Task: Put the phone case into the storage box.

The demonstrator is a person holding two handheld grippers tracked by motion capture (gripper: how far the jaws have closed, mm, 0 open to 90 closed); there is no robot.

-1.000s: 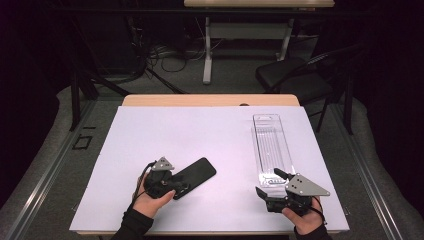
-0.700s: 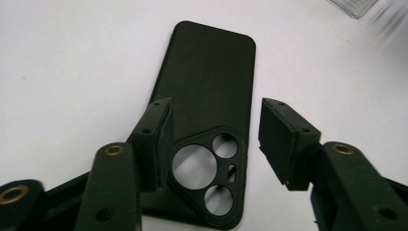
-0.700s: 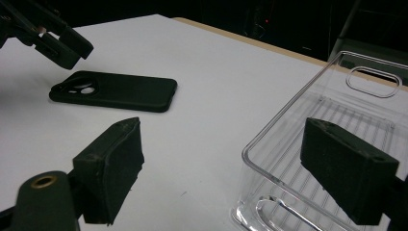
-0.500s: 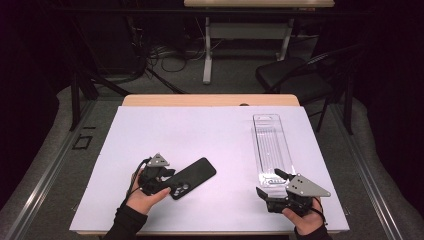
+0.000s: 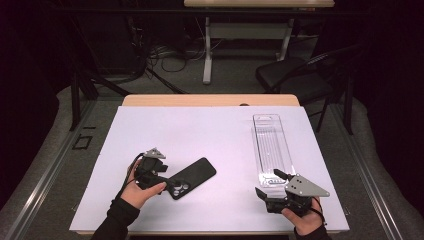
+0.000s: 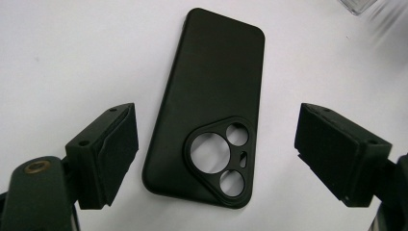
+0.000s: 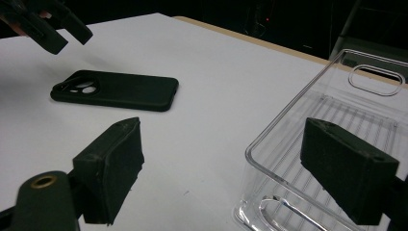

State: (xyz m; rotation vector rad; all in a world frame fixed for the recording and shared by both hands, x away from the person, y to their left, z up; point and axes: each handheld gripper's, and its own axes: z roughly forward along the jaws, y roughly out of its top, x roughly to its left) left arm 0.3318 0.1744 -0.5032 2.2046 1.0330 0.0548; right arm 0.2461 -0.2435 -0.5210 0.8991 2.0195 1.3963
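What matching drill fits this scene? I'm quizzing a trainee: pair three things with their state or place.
Things:
1. phone case
2. clear tray
3. left gripper

States:
a. open, jaws just widened, either side of the case's camera end
b. lying flat, black, camera cutout showing
c. transparent, on the table's right side

Pairs: 1-b, 2-c, 3-a
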